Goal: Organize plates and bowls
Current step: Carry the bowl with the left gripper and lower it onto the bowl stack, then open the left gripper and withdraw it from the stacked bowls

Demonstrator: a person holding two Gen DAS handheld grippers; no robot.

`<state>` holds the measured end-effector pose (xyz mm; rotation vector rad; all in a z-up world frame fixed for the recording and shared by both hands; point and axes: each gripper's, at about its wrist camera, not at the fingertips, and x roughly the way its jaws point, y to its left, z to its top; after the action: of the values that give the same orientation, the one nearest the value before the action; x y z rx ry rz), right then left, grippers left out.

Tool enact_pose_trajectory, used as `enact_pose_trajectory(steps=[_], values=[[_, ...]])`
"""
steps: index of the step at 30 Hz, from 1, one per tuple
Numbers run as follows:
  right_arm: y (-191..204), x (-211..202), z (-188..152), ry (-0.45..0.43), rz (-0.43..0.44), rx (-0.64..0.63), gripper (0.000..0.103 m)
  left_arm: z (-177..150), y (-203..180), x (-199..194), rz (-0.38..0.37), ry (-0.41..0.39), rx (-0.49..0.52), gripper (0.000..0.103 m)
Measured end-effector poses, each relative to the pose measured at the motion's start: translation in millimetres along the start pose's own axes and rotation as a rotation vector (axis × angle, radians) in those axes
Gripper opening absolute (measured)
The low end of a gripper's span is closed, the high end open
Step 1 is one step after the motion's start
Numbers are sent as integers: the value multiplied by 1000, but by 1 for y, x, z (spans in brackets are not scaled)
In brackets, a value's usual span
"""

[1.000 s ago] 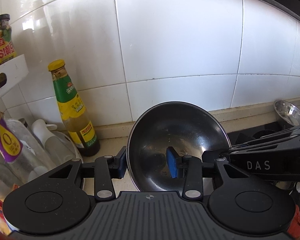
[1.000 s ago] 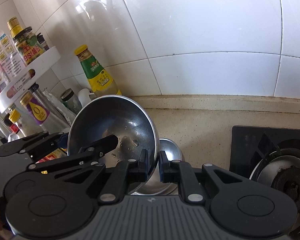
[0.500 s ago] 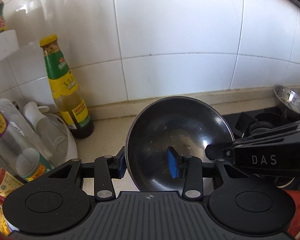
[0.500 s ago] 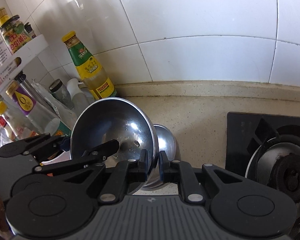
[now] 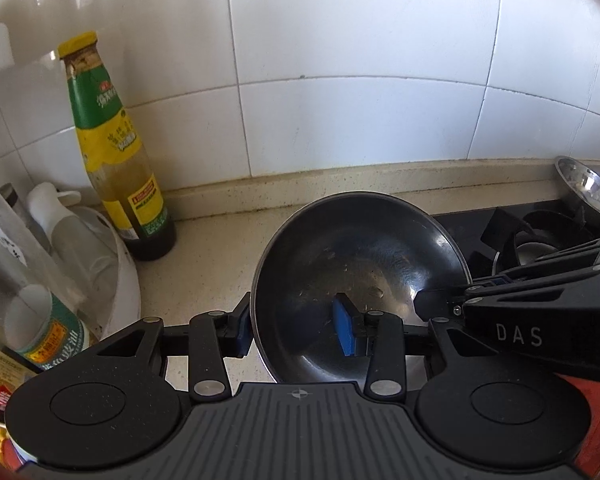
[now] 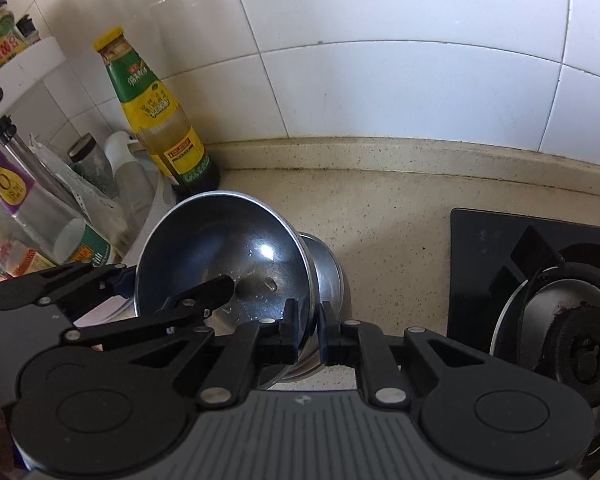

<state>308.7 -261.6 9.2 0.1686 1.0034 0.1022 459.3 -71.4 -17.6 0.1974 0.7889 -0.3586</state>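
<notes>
Sits lower over the counter (image 6: 380, 208) than 1 second ago, with the steel bowl (image 5: 360, 264) carried down along with both claws and the wall tiles filling less of each view. Holds the same grip as before.

Clamps the bowl with the left claw (image 5: 294, 332): 1 blue pad (image 5: 242, 332) pressed outside the rim on the claw's left, the other inside the bowl on the claw's right, the wall of the bowl between them. Pinches the opposite rim with the right claw (image 6: 308, 332), jaws almost together on the thin steel edge. Keeps the bowl tilted, its open side facing the left claw's camera, water drops on its inside.

Hangs just above a second steel bowl (image 6: 328, 276), which rests on the counter directly under and slightly ahead of the right claw; cannot tell whether the 2 bowls touch.

Shows a green-and-yellow sauce bottle (image 5: 116, 152) upright against the wall tiles, ahead and to the left of the left claw, beside a white tub (image 5: 120, 280) of other bottles. Shows a black stove burner (image 6: 580, 344) to the right of the right claw, and a small steel bowl (image 5: 586, 188) far right of the left claw, behind the stove.
</notes>
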Motion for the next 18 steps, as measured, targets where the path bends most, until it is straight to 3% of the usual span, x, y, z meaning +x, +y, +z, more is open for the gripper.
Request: enact_pose_trajectory(steps=[7, 14, 18], values=[[6, -4, 5, -80, -66, -77, 18, -7, 8, 8, 3, 5, -8, 50], [2, 2, 10, -64, -50, -73, 22, -8, 10, -4, -1, -33, 17, 60], [3, 8, 12, -52, -39, -62, 23, -7, 10, -9, -6, -48, 37, 60]])
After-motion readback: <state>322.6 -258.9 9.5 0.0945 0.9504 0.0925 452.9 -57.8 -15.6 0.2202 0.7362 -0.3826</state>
